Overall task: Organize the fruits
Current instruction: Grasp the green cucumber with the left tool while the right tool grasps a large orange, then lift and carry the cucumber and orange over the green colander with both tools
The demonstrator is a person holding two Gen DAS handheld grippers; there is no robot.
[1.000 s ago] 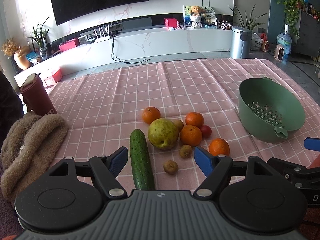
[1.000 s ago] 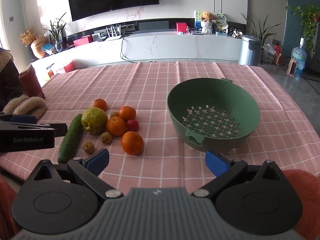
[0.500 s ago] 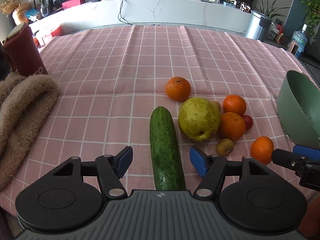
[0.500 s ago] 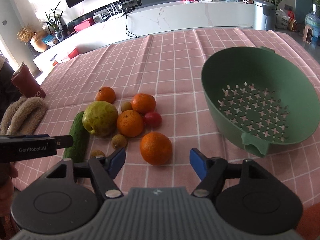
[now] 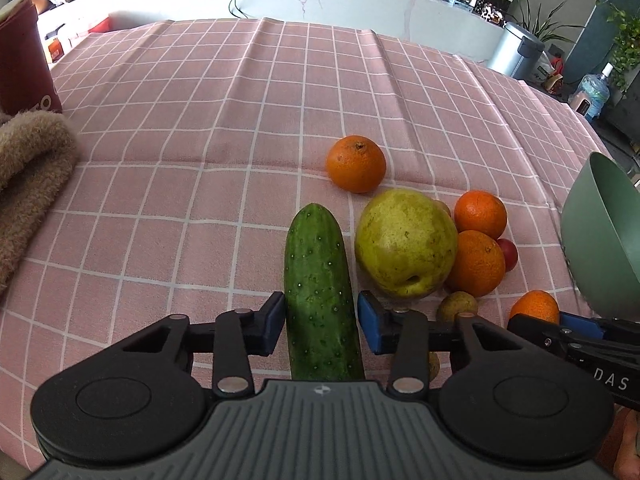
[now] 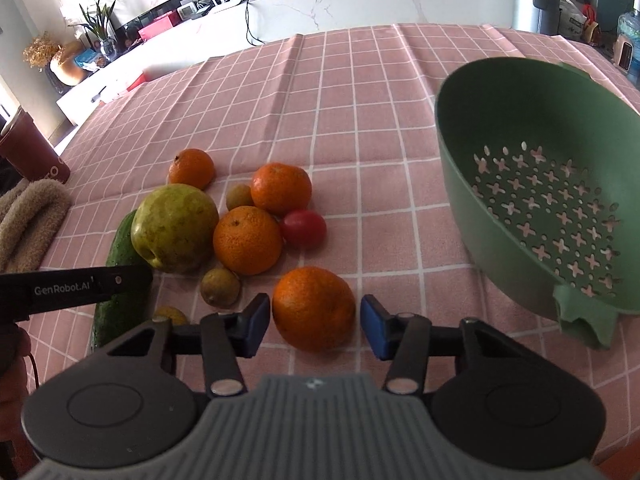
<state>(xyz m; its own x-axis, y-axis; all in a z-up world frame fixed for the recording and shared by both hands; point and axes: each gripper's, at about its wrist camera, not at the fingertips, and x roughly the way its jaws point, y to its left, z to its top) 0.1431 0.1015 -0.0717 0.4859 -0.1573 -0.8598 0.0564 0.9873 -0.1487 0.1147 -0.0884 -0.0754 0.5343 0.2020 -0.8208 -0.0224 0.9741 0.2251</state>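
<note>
In the left wrist view a green cucumber (image 5: 318,272) lies lengthwise on the pink checked tablecloth (image 5: 200,140). My left gripper (image 5: 320,320) straddles its near half. Its jaws are closing, the blue pads sit right at the cucumber's sides, and a sliver of gap shows at the right pad. In the right wrist view my right gripper (image 6: 315,320) brackets the nearest orange (image 6: 314,306). Its jaws are closing too, with a thin gap at the right pad. A yellow-green pear (image 6: 174,228), other oranges (image 6: 246,240), a small red fruit (image 6: 303,228) and small brownish fruits (image 6: 220,287) lie clustered behind.
A green colander (image 6: 540,184) stands tilted at the right, with nothing in it. A brown fuzzy cloth (image 5: 28,184) and a dark red cup (image 5: 24,64) sit at the table's left edge. Beyond the fruit the tablecloth runs bare to the far edge.
Both grippers have come down and forward over the fruit. The left now has the cucumber between its jaws and the right has the near orange, and both pairs of jaws have narrowed from wide open.
</note>
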